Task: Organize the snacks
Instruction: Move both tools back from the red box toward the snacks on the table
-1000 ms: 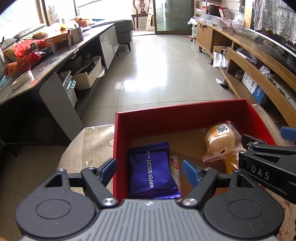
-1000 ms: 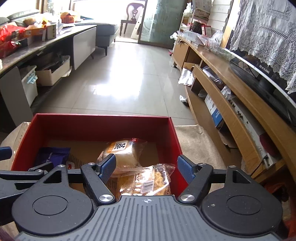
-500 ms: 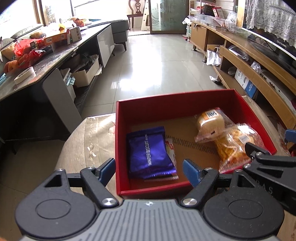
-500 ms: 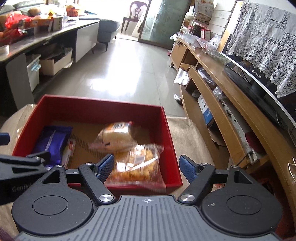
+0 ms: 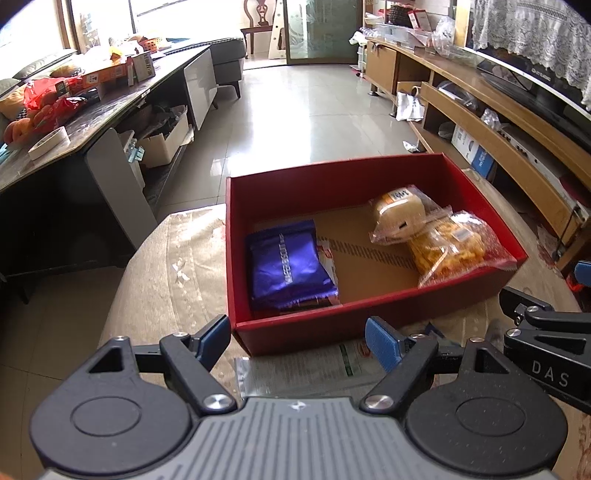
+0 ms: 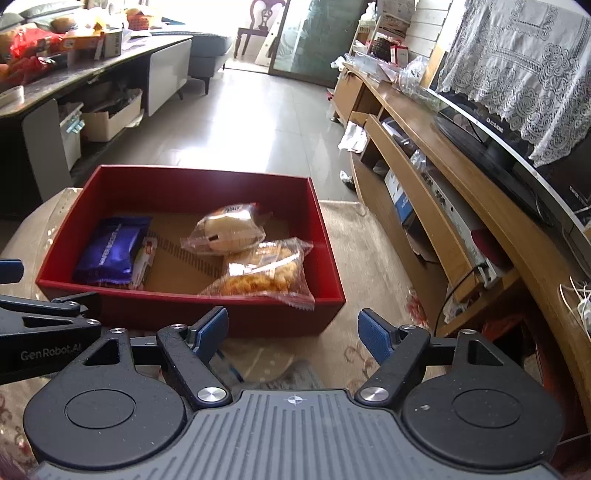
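I am holding both grippers, left gripper (image 5: 297,338) and right gripper (image 6: 291,332), just in front of the red cardboard box (image 5: 369,314), jaws wide and empty. Inside it a shiny purple biscuit packet (image 5: 288,264) is lying.

We see a long living room with a glossy pale tiled floor (image 5: 295,122) catching strong daylight from bright windows (image 5: 107,22) far left. Along the left runs a dark-topped low cabinet (image 5: 110,107), cluttered on top, with cardboard boxes (image 5: 162,142) tucked under it. Far behind sits a grey sofa (image 5: 225,55), a wooden chair (image 6: 255,26) and a frosted glass door (image 6: 314,33). On the right we see a wooden TV stand (image 6: 424,162) with open shelves, a television (image 6: 498,147) draped with white lace cloth (image 6: 517,62).
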Motion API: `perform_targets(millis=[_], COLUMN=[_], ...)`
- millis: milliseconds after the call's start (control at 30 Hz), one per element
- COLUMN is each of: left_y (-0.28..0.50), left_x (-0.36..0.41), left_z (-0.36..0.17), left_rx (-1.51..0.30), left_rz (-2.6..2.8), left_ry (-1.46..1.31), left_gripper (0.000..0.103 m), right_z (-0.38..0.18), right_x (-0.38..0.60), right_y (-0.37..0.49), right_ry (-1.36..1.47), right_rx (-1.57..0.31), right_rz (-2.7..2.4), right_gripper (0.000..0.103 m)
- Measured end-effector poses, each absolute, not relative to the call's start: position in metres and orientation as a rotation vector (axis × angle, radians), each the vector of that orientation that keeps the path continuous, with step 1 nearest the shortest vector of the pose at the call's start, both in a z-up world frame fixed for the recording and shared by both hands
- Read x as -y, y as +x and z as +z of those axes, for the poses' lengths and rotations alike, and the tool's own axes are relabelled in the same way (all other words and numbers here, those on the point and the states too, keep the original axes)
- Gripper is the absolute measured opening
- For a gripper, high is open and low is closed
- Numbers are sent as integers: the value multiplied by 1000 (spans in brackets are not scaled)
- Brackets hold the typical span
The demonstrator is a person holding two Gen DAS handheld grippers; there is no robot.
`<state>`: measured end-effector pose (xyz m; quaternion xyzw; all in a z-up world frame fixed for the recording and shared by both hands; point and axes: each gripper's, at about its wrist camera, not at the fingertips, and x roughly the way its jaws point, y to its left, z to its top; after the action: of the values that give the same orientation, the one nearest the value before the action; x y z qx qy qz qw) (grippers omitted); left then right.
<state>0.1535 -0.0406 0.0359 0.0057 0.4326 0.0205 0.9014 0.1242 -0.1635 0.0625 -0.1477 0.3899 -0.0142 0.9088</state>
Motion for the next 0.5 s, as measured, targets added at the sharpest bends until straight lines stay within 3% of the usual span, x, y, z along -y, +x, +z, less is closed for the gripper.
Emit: perform_targets(millis=[500], left_y=[128], left_x=[57], left_z=[24], left_rx=[-923], left_rz=[-2], left_ry=[67], left_gripper=[78], right_z=[57], right_x=[177], right_y=[106], right_ry=[-299], right_rx=[-847], right_rz=[-47], right_gripper=[83])
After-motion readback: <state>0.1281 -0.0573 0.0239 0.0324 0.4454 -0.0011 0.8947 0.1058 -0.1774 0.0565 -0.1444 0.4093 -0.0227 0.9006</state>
